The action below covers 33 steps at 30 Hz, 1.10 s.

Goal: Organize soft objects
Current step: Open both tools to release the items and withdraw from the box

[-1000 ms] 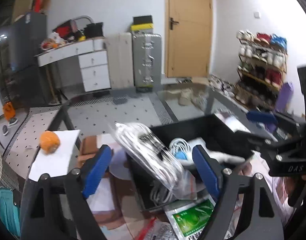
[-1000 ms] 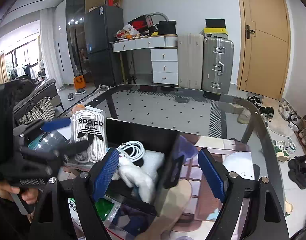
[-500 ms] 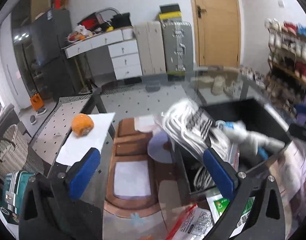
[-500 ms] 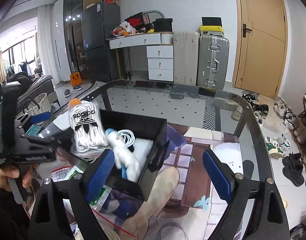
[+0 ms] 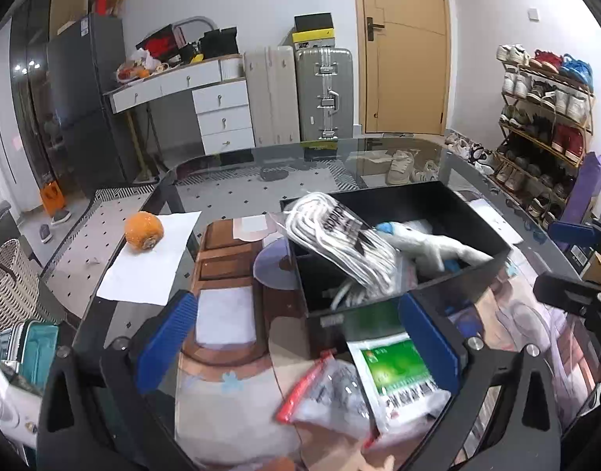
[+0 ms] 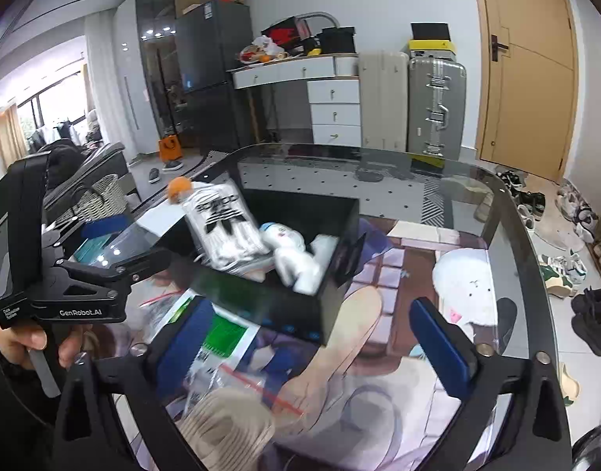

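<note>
A black open box stands on the glass table. A clear bag of white adidas socks leans on its left edge, half inside. A white soft toy and white cables lie in the box. My left gripper is open and empty, in front of the box over a green-labelled packet and a red-zip bag. My right gripper is open and empty, near the box's front right corner.
An orange fruit sits on white paper at the table's left. A beige knitted item in a zip bag lies near the right gripper. A wicker basket stands left of the table.
My left gripper let go of the sock bag and drew back towards me; the bag now rests on the box edge. The right gripper also pulled back a little.
</note>
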Each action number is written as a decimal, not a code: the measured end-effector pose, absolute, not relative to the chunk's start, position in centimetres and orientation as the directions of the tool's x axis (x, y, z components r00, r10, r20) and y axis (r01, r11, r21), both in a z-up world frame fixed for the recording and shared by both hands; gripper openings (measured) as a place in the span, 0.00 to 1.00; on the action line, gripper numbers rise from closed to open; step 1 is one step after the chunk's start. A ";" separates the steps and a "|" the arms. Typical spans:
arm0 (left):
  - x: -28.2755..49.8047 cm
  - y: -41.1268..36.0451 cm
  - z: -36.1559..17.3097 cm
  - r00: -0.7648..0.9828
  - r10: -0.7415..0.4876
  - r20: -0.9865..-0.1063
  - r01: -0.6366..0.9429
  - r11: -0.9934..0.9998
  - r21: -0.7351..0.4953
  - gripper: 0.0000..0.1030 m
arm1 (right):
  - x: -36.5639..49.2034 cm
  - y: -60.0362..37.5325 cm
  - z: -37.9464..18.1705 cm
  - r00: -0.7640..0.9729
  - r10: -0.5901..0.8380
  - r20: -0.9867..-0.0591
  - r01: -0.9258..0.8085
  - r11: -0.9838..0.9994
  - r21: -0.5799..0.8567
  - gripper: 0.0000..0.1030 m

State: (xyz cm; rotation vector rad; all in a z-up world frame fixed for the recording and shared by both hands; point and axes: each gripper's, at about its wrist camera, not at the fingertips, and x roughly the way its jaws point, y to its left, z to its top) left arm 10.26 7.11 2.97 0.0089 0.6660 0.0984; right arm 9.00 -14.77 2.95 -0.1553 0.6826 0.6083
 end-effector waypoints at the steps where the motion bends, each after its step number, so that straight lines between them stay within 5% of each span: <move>1: 9.8 6.8 3.1 0.785 0.094 -0.613 -0.084 0.995 0.046 1.00 | 8.6 -14.8 2.8 0.600 0.482 -0.638 -0.582 0.810 0.065 0.99; 16: 5.9 4.4 1.7 0.740 0.033 -0.671 0.001 0.999 0.050 1.00 | 5.3 -13.9 -3.0 0.394 0.449 -0.802 -0.623 0.772 0.126 0.99; 33: 5.9 4.3 -0.6 0.670 0.001 -0.742 0.065 0.996 0.059 1.00 | 5.4 -12.4 -4.6 0.329 0.400 -0.856 -0.656 0.749 0.098 0.99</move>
